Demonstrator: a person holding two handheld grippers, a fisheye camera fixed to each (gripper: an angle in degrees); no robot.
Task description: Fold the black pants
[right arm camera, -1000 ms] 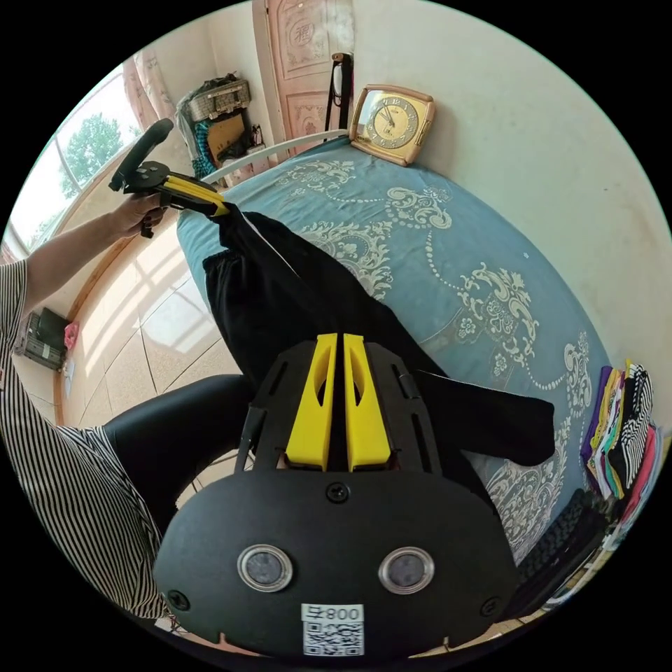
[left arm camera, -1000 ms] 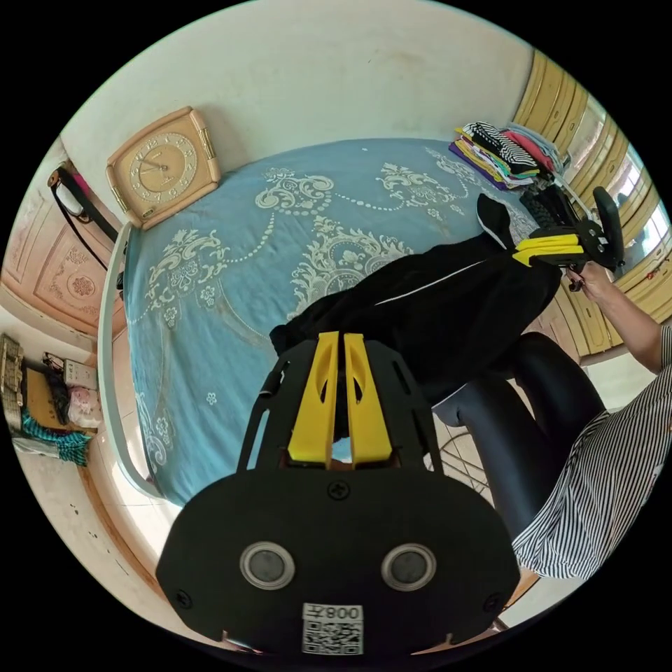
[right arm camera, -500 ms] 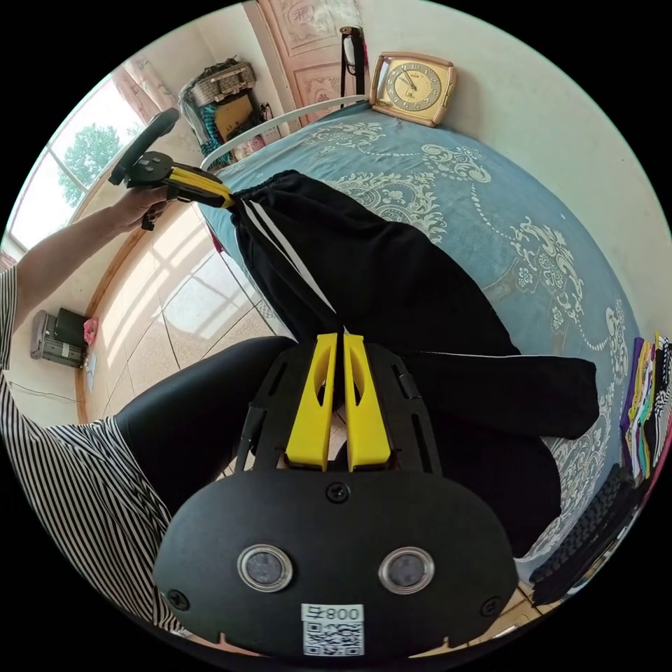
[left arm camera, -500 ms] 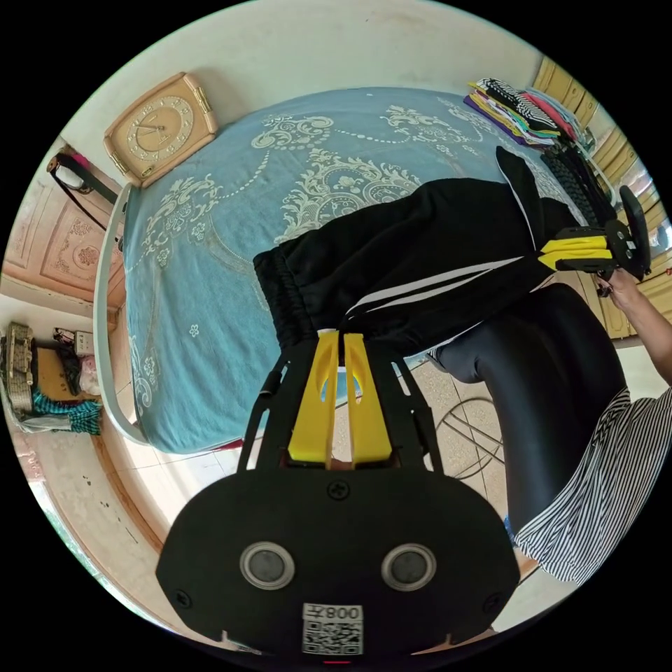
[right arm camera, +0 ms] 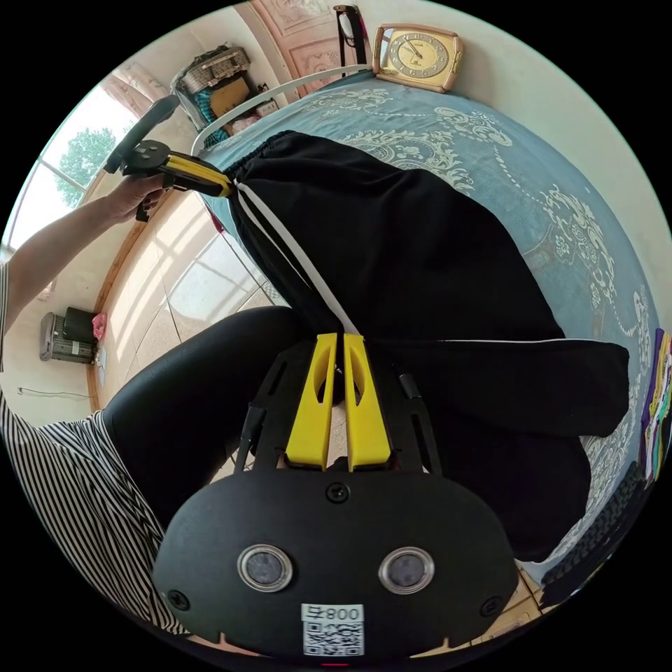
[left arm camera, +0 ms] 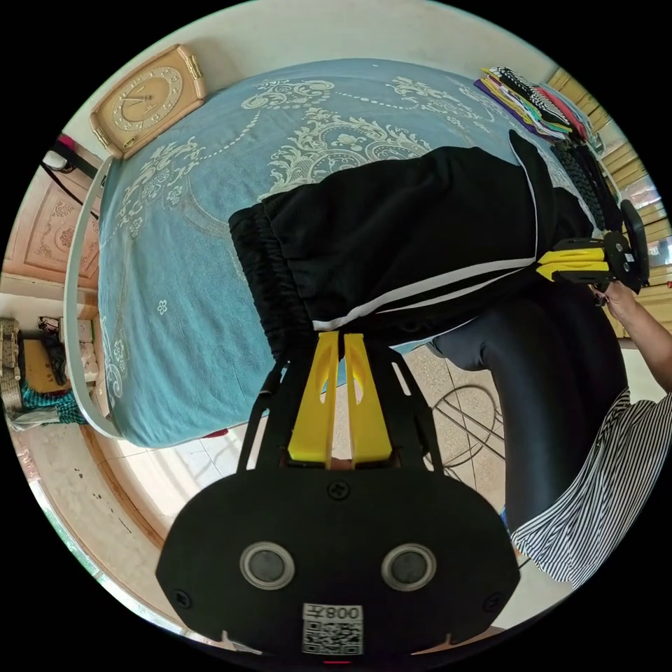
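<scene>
Blue bedspread — black pants between both hand-held grippers

A bed with a blue cover patterned in pale scrollwork carries the black pants, spread across its near edge. A square clock leans where the cover meets the wall. At the far corner sits a stack of folded clothes, with what may be a dark knitted piece beside it.
</scene>
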